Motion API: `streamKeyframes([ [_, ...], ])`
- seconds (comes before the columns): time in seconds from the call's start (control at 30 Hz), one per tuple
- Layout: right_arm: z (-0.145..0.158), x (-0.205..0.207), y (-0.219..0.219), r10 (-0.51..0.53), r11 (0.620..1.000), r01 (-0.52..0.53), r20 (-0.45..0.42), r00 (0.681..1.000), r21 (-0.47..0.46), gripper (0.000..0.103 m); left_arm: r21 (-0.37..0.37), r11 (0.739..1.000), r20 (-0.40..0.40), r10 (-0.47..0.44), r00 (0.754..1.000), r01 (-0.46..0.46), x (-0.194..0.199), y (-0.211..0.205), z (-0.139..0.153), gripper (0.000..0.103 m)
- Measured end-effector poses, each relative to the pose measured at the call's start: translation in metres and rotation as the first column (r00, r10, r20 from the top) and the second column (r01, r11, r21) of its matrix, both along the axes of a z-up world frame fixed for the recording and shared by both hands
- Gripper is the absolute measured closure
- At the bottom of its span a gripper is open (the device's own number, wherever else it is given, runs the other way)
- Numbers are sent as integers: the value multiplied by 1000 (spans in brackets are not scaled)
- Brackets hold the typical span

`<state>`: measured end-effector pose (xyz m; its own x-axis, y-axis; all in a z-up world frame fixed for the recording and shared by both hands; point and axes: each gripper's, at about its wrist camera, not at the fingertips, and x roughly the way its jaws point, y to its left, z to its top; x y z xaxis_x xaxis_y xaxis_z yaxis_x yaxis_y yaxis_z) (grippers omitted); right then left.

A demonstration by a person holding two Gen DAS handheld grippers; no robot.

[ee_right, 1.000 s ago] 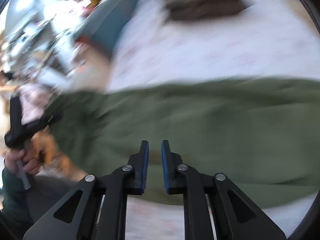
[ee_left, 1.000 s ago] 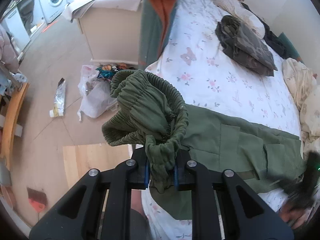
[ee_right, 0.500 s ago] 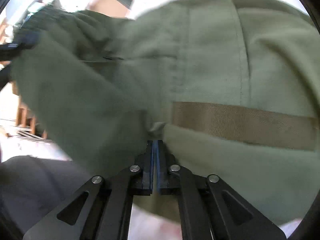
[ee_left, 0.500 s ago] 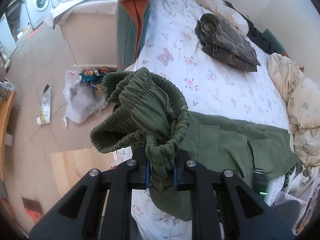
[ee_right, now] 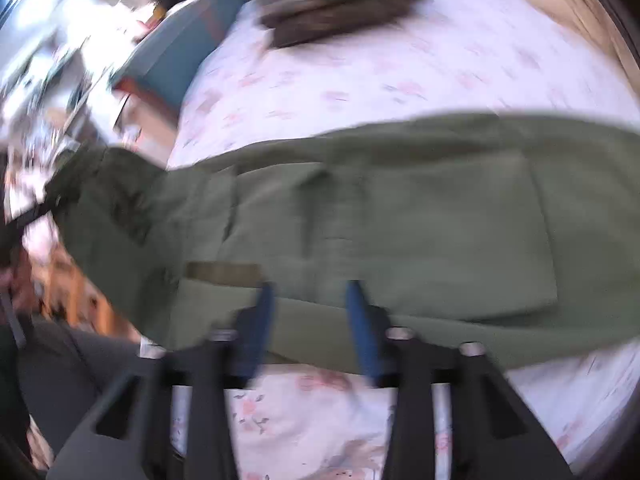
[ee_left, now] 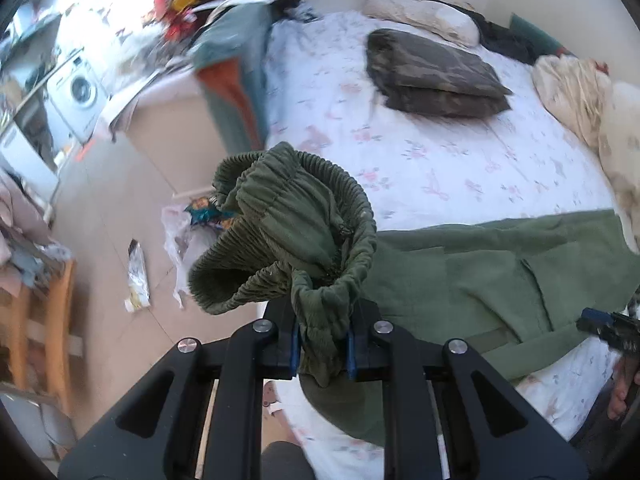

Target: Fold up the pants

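Left wrist view: left gripper (ee_left: 322, 346) clamped on a bunched wad of the green pants (ee_left: 460, 280), blue pads pressed against the cloth on both sides. Elastic waistband (ee_left: 288, 224) lifted off the bed (ee_left: 440, 152), looped open above the jaws and hanging past the bed's edge over the floor (ee_left: 112, 240). Rest of the pants stretched flat to the right across the flowered sheet, near the front edge of the bed. Shown only here: folded dark camouflage garment (ee_left: 436, 76) sharp and well apart from the pants, pillow (ee_left: 424, 20) at the far end, rumpled cream bedding (ee_left: 580, 92) along the right, washing machine (ee_left: 80, 92), plastic bag (ee_left: 188, 236) and wrapper (ee_left: 138, 276) on the floor, and the right gripper's blue-tipped end (ee_left: 600, 326) at the far right edge just beside the pants' lower hem.

Right wrist view, heavily blurred: right gripper (ee_right: 310, 320) with jaws spreading apart, blue fingers (ee_right: 360, 316) wide, nothing pinched between the pads, only the pants' front edge lying under the gap. Shown only here: cargo pocket (ee_right: 460, 232) and tan webbing strap (ee_right: 224, 270) from close above, with bare flowered sheet below the jaws. Camouflage garment seen again as a dark smear at the top; waistband end trailing off left, details lost to blur.
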<state>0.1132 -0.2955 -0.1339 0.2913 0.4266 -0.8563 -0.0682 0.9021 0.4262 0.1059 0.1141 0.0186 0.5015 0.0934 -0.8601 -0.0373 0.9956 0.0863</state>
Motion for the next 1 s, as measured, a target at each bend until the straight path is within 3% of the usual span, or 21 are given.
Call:
streamKeyframes([
  [0.07, -5, 9, -17, -137, 990, 139, -37, 990, 40, 41, 70, 996, 10, -61, 998, 60, -1, -35, 0, 89],
  [0.13, 5, 14, -49, -221, 962, 223, -31, 975, 155, 40, 162, 977, 15, -139, 990, 135, -4, -75, -3, 89],
  [0.23, 18, 18, -82, -310, 927, 306, -13, 951, 219, 35, 274, 930, -25, -247, 969, 244, -8, -140, -25, 89],
  [0.3, 19, 20, -95, -350, 902, 344, -25, 937, 262, 33, 332, 881, -92, -325, 941, 337, -16, -184, -56, 89],
  [0.37, 21, 20, -102, -384, 896, 376, -13, 923, 235, 33, 353, 844, -170, -365, 915, 403, -25, -214, -89, 89],
  [0.43, 26, 24, -97, -358, 922, 351, 18, 934, 163, 31, 346, 817, -261, -388, 884, 461, -33, -234, -124, 89],
  [0.5, 29, 22, -99, -339, 929, 330, 29, 940, 166, 31, 342, 808, -310, -385, 869, 480, -37, -245, -148, 83],
  [0.57, 27, 24, -97, -334, 932, 325, 32, 942, 160, 31, 303, 815, -310, -405, 860, 493, -40, -248, -156, 68],
  [0.63, 25, 18, -94, -320, 936, 314, 17, 947, 157, 31, 225, 831, -285, -442, 850, 508, -44, -247, -147, 28],
  [0.67, 23, 18, -93, -310, 938, 305, 5, 951, 163, 31, 176, 844, -273, -454, 848, 508, -45, -243, -138, 21],
  [0.77, 15, 21, -83, -273, 947, 274, -26, 962, 168, 31, 1, 887, -216, -451, 866, 462, -51, -214, -105, 17],
  [0.8, 14, 21, -78, -258, 951, 259, -29, 966, 170, 31, -42, 903, -188, -427, 884, 427, -52, -198, -93, 17],
  [0.9, 13, 23, -57, -188, 964, 188, -21, 982, 190, 30, -14, 964, -145, -264, 954, 265, -50, -143, -80, 17],
  [0.97, 15, 24, -35, -114, 979, 112, 3, 993, 170, 30, 5, 992, -132, -124, 983, 126, -51, -108, -88, 17],
  [1.0, 16, 23, -19, -65, 987, 61, 21, 998, 147, 30, 22, 999, -156, -38, 987, 42, -50, -89, -99, 17],
])
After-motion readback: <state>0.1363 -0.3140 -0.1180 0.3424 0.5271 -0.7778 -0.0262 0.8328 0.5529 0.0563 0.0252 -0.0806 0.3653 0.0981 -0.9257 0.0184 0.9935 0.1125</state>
